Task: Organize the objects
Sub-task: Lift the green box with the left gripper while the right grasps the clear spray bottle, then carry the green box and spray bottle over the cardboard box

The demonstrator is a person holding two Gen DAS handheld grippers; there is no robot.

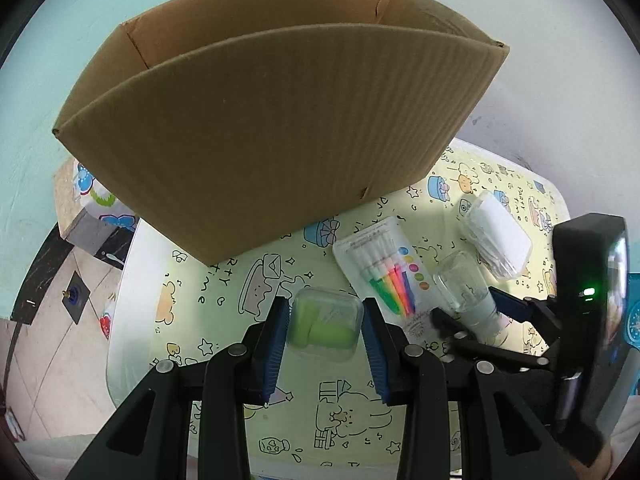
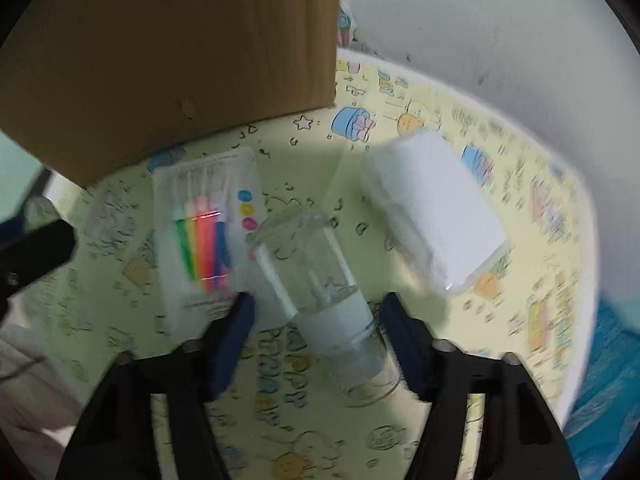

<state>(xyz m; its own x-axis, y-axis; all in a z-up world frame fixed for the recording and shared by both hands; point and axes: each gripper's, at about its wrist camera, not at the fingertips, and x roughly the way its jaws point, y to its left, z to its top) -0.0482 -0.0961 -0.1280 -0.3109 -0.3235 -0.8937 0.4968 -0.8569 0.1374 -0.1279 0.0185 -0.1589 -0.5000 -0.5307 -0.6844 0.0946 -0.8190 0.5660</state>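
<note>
An open cardboard box (image 1: 260,128) stands at the back of the table; it also shows in the right wrist view (image 2: 168,60). My left gripper (image 1: 325,320) is open, its pads on either side of a clear case with green contents (image 1: 325,326) lying on the table. My right gripper (image 2: 316,316) is open around a clear bottle (image 2: 316,276) lying on its side; the bottle also shows in the left wrist view (image 1: 468,288). A pack of colored markers (image 2: 208,236) lies left of the bottle. A clear box of white items (image 2: 436,208) lies to its right.
The table (image 1: 224,312) has a yellow cartoon-print cover. Its left edge drops to a tiled floor (image 1: 60,320). A white wall (image 2: 500,32) runs behind the table. The right gripper's body (image 1: 592,320) stands close at the right in the left wrist view.
</note>
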